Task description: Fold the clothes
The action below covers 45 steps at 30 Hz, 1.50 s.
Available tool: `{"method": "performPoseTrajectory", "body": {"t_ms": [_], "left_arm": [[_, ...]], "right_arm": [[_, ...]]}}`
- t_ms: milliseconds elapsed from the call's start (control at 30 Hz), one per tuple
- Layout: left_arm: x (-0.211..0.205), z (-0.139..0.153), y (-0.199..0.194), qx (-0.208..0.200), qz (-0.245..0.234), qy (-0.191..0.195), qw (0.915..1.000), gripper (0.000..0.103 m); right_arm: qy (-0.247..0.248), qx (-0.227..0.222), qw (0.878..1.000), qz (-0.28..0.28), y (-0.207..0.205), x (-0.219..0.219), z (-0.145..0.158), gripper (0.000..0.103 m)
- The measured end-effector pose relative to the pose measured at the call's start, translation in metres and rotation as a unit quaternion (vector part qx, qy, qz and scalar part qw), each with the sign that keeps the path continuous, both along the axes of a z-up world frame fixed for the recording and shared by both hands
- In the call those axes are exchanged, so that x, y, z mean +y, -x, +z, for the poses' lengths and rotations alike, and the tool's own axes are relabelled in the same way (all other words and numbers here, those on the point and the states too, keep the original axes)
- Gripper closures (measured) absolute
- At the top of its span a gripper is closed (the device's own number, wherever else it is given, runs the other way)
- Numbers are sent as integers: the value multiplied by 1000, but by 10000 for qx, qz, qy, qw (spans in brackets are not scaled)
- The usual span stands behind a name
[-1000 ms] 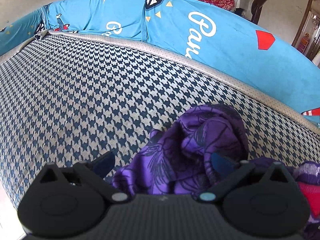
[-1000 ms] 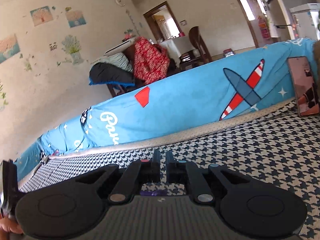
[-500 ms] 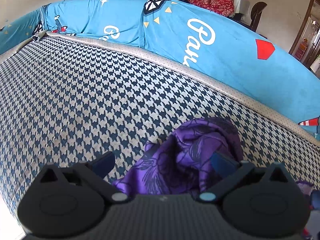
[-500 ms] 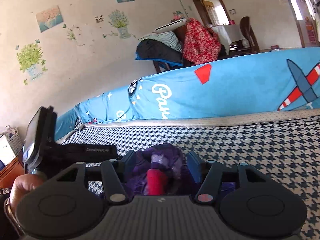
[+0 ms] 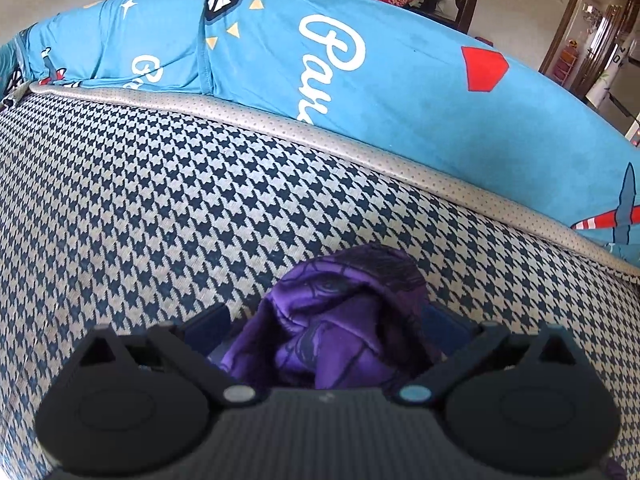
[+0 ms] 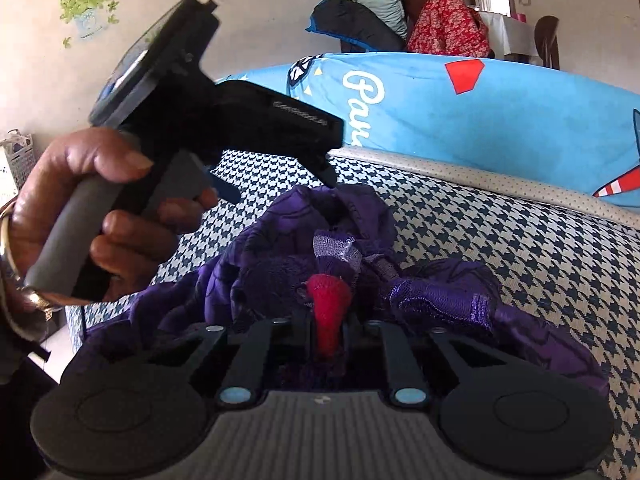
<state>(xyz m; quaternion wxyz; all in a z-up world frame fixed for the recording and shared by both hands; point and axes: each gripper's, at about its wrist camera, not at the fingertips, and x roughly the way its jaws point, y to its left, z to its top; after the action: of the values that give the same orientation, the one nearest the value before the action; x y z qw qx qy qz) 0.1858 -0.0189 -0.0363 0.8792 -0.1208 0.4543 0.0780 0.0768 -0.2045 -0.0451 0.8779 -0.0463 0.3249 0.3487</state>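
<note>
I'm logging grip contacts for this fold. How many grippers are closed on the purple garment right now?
1. The right gripper is shut on the purple garment at a red part. The left gripper is open around a bunched fold, not clamping it.

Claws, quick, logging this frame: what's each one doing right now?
Left claw: open, straddling the bunched purple garment.
Right claw: closed on the garment's red part.

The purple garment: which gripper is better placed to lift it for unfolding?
Right. The right gripper is already shut on the purple garment at its red part, while the left gripper is open around a bunched fold.
</note>
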Motion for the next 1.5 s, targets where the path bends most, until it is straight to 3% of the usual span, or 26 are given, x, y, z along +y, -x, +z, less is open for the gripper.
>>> {"method": "performPoseTrajectory", "body": {"t_ms": [100, 233, 433, 700, 767, 900, 967, 1067, 1200, 1267, 1333, 1500], "left_arm": [[-6, -1, -3, 11, -143, 123, 9998, 0], [-12, 14, 2, -317, -419, 439, 9977, 0], [-31, 9, -2, -227, -786, 373, 9960, 0], [-42, 4, -4, -105, -1023, 640, 9926, 11], [-44, 2, -5, -32, -953, 455, 9944, 12], [-51, -14, -14, 390, -653, -461, 9960, 13], [-49, -25, -20, 606, -553, -504, 9954, 13], [-48, -30, -26, 596, -488, -530, 9956, 13], [-56, -39, -33, 643, -494, -985, 9918, 13], [-59, -47, -37, 770, -441, -1247, 9882, 21], [-59, -47, -36, 735, -475, -1261, 9882, 27], [-49, -38, -31, 476, -225, -1321, 9898, 58]], "right_arm": [[65, -23, 9999, 96, 3, 3, -2, 90], [151, -52, 9997, 208, 6, 6, -4, 90], [282, -95, 9988, 377, 10, 12, -7, 90], [351, -100, 9988, 332, 17, 14, -8, 90], [339, -86, 9989, 317, 16, 14, -8, 90], [308, -52, 9990, 304, 15, 14, -7, 90], [319, -59, 9990, 300, 14, 14, -6, 90], [319, -50, 9991, 290, 13, 14, -6, 90], [317, -45, 9991, 282, 11, 12, -5, 90], [309, -48, 9991, 282, 11, 12, -5, 90], [286, -42, 9992, 279, 9, 11, -4, 89], [179, -177, 9994, 239, 4, -3, 8, 87]]}}
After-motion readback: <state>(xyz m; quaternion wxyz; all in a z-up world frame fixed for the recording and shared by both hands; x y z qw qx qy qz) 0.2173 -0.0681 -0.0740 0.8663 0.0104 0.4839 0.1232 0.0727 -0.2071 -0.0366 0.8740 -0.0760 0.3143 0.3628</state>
